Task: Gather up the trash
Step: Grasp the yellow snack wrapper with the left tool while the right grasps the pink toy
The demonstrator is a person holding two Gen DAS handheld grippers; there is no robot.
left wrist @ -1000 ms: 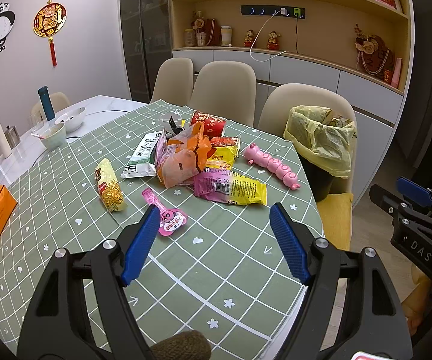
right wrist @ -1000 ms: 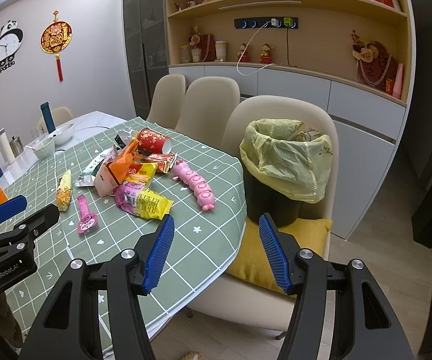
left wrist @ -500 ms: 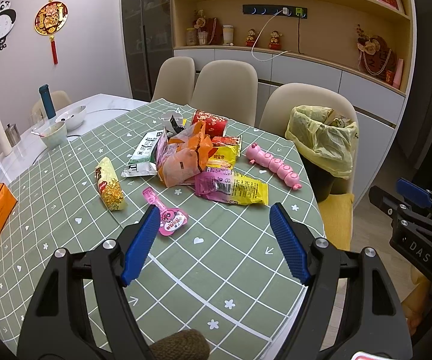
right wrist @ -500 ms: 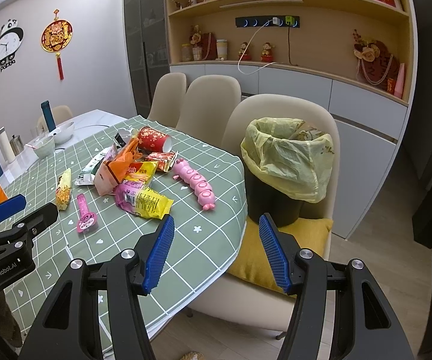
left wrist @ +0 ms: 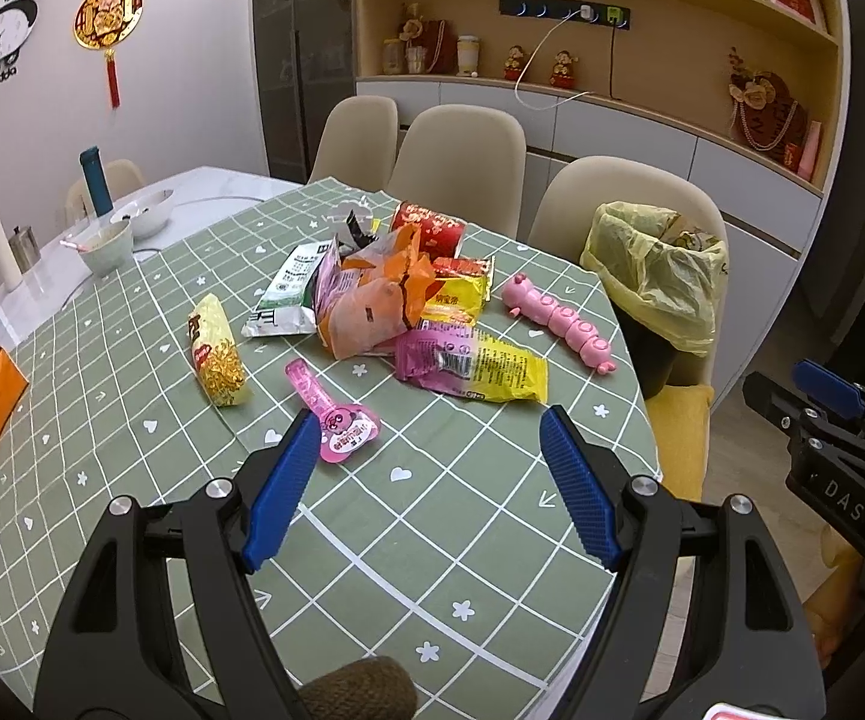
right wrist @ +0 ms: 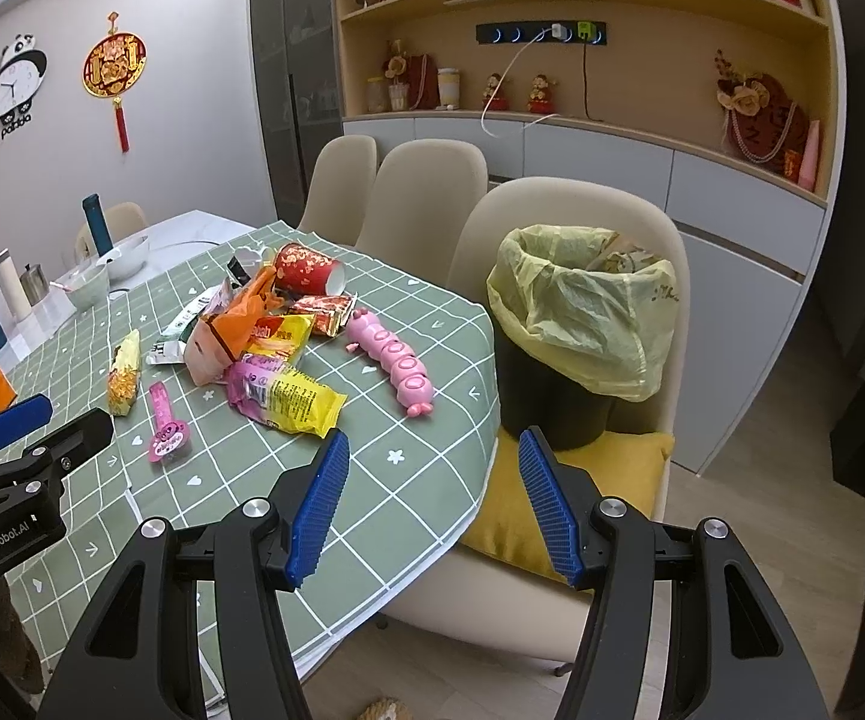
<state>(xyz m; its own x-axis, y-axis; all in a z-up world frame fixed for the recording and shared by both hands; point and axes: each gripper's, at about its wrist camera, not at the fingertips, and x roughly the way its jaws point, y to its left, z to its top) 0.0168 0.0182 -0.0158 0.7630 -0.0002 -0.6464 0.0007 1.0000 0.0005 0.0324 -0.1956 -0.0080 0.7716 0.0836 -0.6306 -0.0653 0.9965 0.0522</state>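
Near the bin (right wrist: 576,324), wrappers (left wrist: 384,300) litter the tablecloth (left wrist: 462,534); left gripper (left wrist: 429,468) and right gripper (right wrist: 432,498) both gape wide, holding nothing.

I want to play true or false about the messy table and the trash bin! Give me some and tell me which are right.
1. The trash bin has a yellow bag in it. True.
2. The bin stands on the table. False: it sits on a chair, on a yellow cushion, beside the table.
3. The left hand-held gripper holds a wrapper. False: it is open and holds nothing.
4. A pink caterpillar toy lies on the table near the edge by the bin. True.
5. The right hand-held gripper is shut. False: its jaws are wide apart.
6. A red paper cup lies on its side. True.
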